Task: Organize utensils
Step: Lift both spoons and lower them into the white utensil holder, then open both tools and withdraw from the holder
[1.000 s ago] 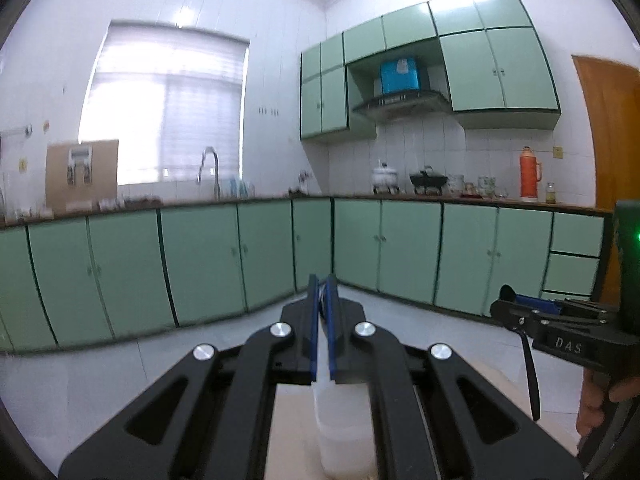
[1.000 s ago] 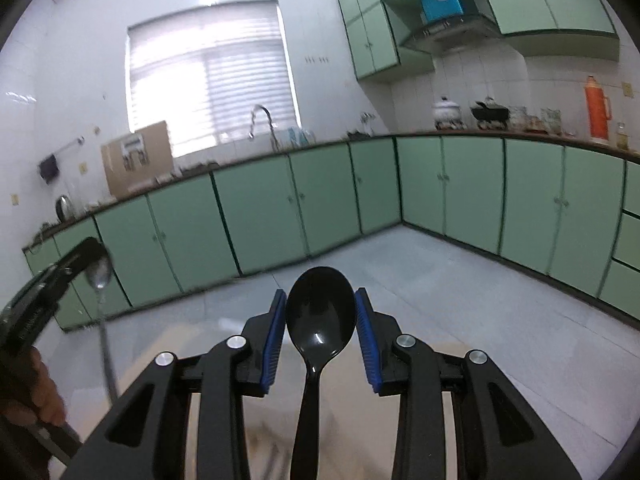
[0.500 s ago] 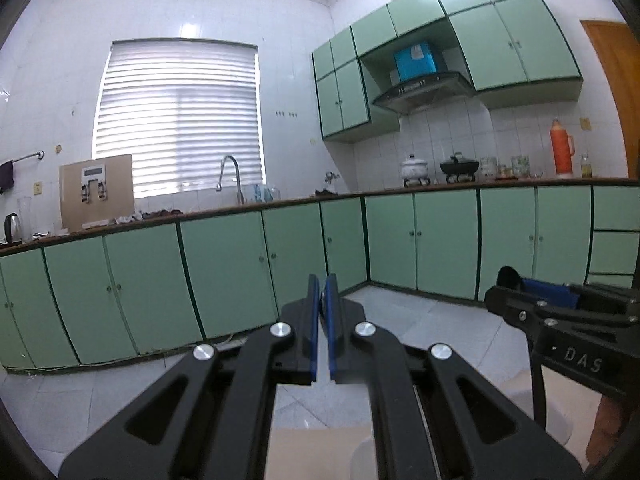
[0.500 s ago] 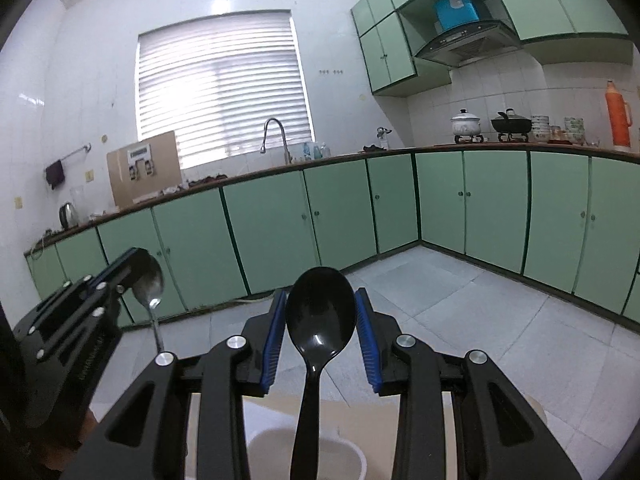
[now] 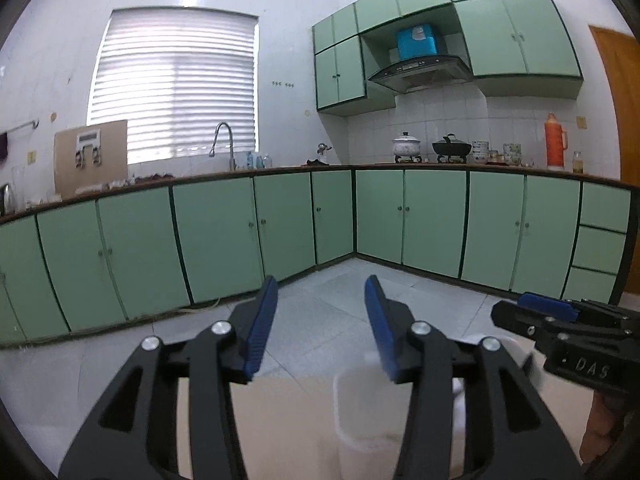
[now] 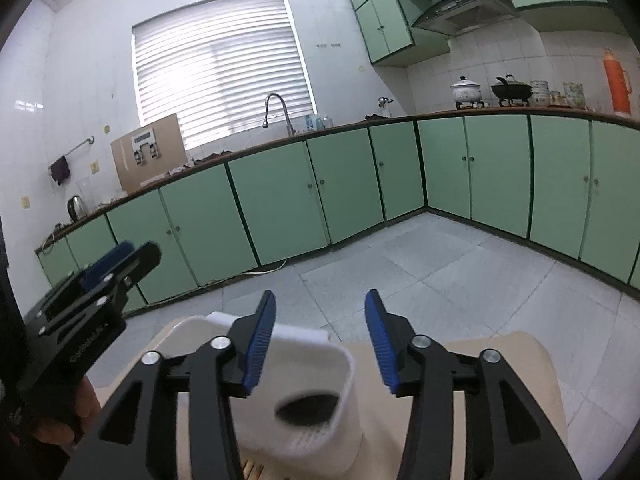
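My right gripper (image 6: 320, 340) is open and empty, just above a white plastic utensil holder (image 6: 316, 392). The bowl of a black spoon (image 6: 307, 410) lies blurred inside the holder. My left gripper (image 5: 320, 328) is open and empty too. The holder shows blurred in the left wrist view (image 5: 360, 412), below and right of the left fingers. The right gripper also shows at the right edge of the left wrist view (image 5: 560, 320). The left gripper shows at the left of the right wrist view (image 6: 96, 292). The metal spoon is not visible.
The holder stands on a beige round table (image 6: 520, 364) with its far edge just beyond. Past it is grey tiled floor (image 6: 460, 272) and green base cabinets (image 6: 280, 208) along the walls, with a sink tap (image 6: 276, 112) and pots (image 6: 466, 90) on the counter.
Both grippers opened. The right one let go of the black spoon, which now lies in the holder. The left one released the metal spoon, which is out of view.
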`<action>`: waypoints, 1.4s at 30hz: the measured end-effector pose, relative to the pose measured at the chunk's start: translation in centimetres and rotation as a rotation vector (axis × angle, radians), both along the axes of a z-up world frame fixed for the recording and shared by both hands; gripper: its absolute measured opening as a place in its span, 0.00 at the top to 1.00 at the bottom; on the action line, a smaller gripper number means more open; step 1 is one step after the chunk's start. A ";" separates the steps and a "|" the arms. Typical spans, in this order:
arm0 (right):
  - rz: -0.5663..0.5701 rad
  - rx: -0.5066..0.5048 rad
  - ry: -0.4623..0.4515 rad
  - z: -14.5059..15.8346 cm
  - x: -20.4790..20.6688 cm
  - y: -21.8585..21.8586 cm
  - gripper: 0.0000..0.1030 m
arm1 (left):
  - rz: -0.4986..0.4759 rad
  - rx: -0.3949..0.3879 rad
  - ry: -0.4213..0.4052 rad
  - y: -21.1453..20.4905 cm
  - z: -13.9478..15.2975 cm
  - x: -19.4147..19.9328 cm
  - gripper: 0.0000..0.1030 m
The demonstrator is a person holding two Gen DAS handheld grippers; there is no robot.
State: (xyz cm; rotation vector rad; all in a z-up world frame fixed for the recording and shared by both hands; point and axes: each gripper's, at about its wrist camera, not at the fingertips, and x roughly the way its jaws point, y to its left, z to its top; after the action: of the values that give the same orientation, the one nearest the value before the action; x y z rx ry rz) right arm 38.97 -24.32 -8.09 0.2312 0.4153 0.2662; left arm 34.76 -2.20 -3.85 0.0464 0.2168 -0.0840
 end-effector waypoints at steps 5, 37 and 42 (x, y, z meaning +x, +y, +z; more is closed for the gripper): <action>-0.040 0.014 0.045 -0.5 -4.3 -1.8 0.29 | 0.007 0.008 0.039 0.6 -0.9 -4.7 0.33; -0.077 -0.230 0.468 -10.1 -25.2 0.5 0.34 | -0.023 0.043 0.643 2.6 -12.6 -20.1 0.14; -0.090 -0.283 0.459 -10.3 -25.5 1.3 0.37 | -0.016 0.043 0.642 2.5 -12.7 -20.3 0.14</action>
State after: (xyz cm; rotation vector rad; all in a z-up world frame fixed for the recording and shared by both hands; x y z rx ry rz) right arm 13.44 -23.04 -18.39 0.0293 0.8871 0.0604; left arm 14.42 0.34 -16.56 0.0628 0.8595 -0.1088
